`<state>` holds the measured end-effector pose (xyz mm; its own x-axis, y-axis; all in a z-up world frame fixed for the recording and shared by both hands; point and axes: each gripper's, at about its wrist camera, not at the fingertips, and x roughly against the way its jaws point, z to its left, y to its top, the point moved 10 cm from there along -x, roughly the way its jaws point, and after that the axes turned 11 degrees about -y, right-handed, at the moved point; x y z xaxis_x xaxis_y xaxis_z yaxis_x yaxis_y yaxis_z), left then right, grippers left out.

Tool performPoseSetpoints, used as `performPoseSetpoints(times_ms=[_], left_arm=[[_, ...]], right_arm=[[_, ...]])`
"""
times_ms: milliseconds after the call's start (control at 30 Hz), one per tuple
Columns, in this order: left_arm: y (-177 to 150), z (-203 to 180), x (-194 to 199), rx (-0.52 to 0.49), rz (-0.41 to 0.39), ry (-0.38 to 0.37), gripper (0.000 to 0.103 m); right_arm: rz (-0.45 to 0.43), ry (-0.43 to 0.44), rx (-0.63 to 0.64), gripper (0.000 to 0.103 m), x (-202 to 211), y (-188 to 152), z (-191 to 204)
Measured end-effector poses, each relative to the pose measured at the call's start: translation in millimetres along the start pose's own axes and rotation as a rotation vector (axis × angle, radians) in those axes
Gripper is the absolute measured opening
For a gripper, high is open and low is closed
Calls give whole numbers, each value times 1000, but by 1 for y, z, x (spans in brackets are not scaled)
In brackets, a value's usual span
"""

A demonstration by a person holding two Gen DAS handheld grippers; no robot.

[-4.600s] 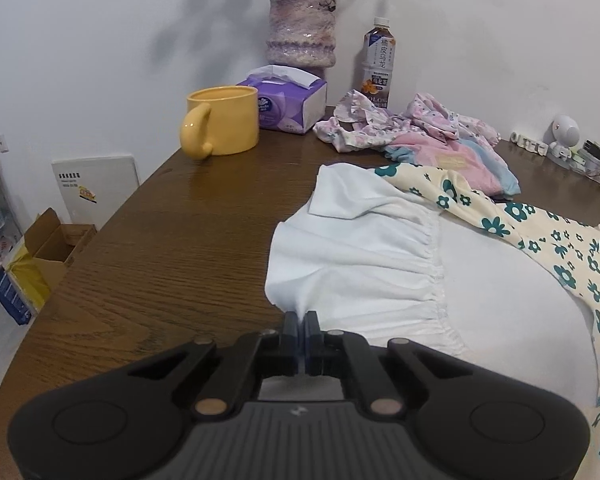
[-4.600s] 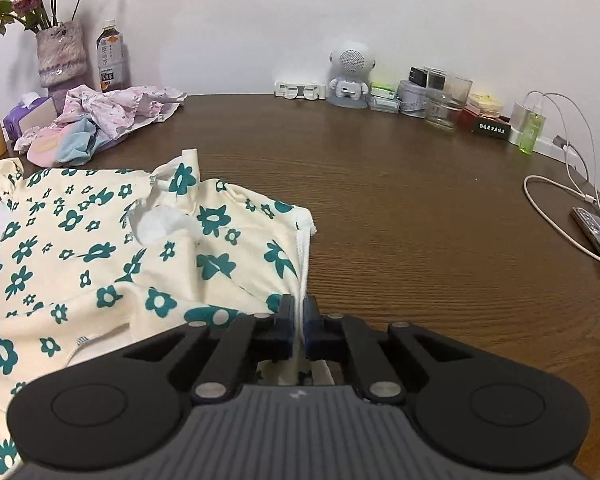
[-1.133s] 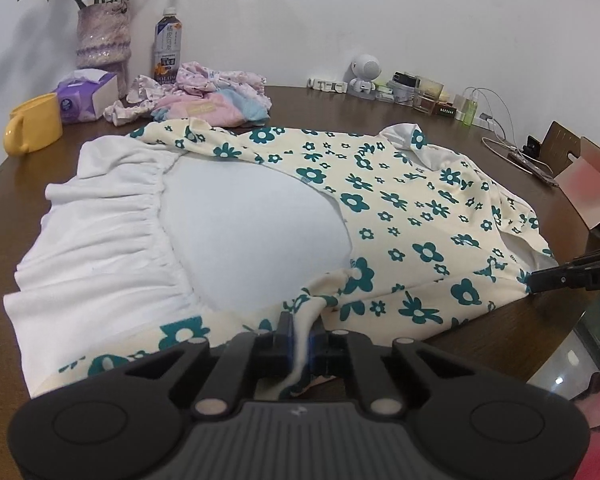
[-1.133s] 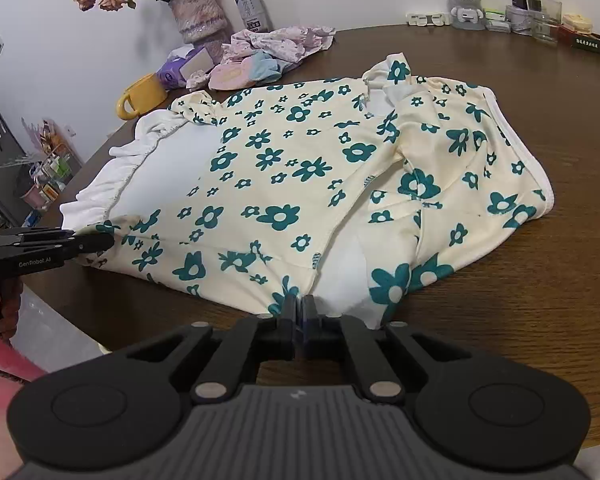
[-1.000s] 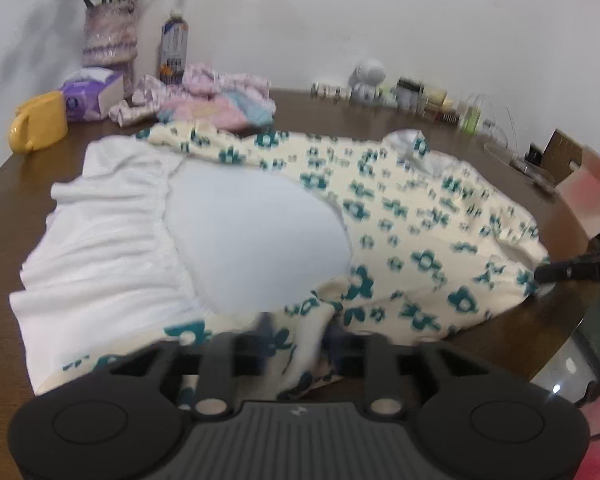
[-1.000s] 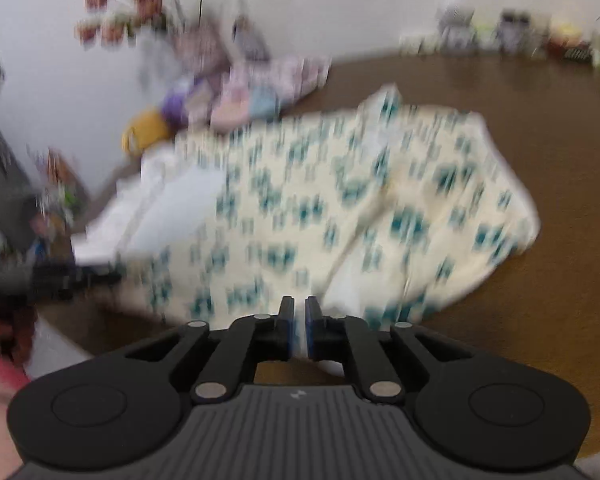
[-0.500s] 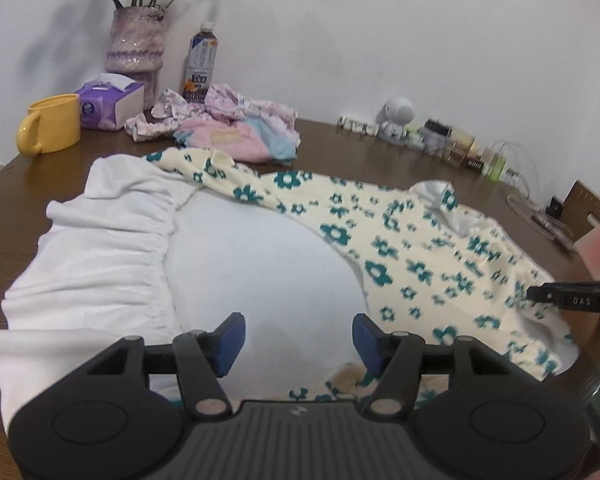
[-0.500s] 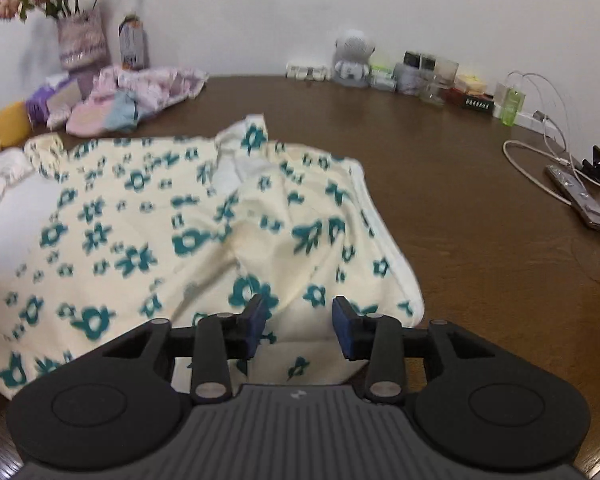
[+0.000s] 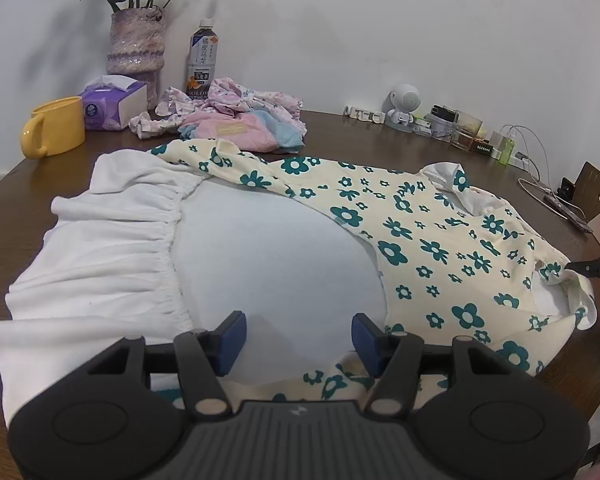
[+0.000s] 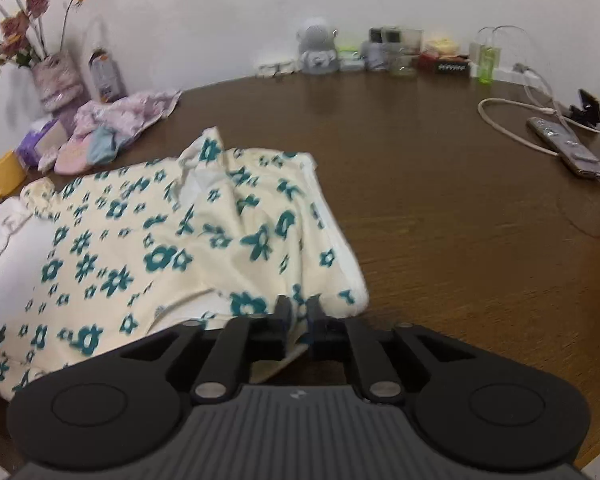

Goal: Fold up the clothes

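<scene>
Floral dress [image 9: 428, 236] spread flat mid-surface [image 10: 440, 208], unfolded, white skirt at nine o'clock; left gripper [image 9: 298, 338] jaws wide apart, empty, over near hem; right gripper [image 10: 298, 314] jaws nearly closed around five-o'clock corner, actual grip unclear.

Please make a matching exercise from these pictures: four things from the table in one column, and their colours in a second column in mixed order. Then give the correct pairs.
Things:
1. mug
2. tissue box
3. flowers printed on the dress
4. gathered skirt part of the dress

Colours:
A. white
B. teal green
C. yellow
D. purple

Pairs: 1-C, 2-D, 3-B, 4-A
</scene>
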<state>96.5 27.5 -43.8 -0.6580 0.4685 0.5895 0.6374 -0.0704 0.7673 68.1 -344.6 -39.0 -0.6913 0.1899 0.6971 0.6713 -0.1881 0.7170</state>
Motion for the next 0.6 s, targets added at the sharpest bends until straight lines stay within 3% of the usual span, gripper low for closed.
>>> performPoseSetpoints(times_ms=[100, 133, 167, 200, 300, 333, 400, 433, 600], left_arm=[[0, 0, 0, -4, 2, 5, 57], [0, -1, 0, -5, 2, 6, 57], [0, -1, -1, -7, 2, 7, 58], [0, -1, -1, -9, 2, 8, 58], [-1, -2, -1, -15, 0, 11, 58], [-1, -1, -1, -15, 0, 13, 58], [-1, -1, 0, -16, -2, 15, 58], [-1, -1, 0, -16, -2, 16, 58], [-2, 1, 1, -15, -5, 19, 58]], right_arm=[[-73, 52, 63, 22, 13, 7, 20], [-85, 68, 108, 32, 15, 8, 30], [-89, 62, 161, 44, 14, 6, 39], [-87, 39, 220, 47, 10, 4, 47], [-69, -55, 386, 49, -10, -6, 65], [-69, -73, 411, 48, -16, -8, 69], [-69, -79, 436, 31, -21, -9, 74], [-64, -65, 427, 6, -20, -8, 74], [-38, -56, 410, 6, -12, -6, 56]])
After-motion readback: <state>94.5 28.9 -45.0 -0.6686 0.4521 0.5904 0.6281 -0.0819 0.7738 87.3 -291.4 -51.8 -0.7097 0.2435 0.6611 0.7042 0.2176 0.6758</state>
